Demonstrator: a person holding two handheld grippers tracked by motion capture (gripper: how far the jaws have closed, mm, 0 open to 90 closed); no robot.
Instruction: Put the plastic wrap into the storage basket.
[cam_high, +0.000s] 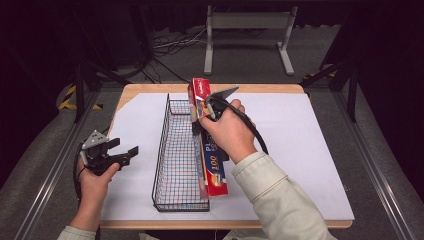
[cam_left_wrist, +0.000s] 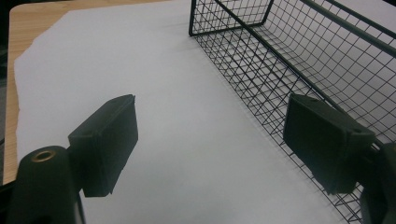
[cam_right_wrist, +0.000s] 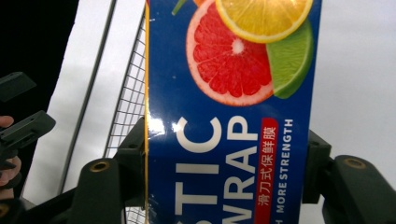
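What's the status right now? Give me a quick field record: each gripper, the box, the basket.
left gripper: open, holding nothing, over the white sheet left of the basket
right gripper: jaws shut on the plastic wrap box
plastic wrap box: long, blue and red, along the basket's right rim, not yet inside
wire basket: black, long, nothing in it
table: wooden, covered by the white sheet

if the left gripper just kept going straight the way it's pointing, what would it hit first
Probably the near long side wall of the black wire basket. The open left gripper points over white paper toward it, though it might touch the paper first; depth is unclear.
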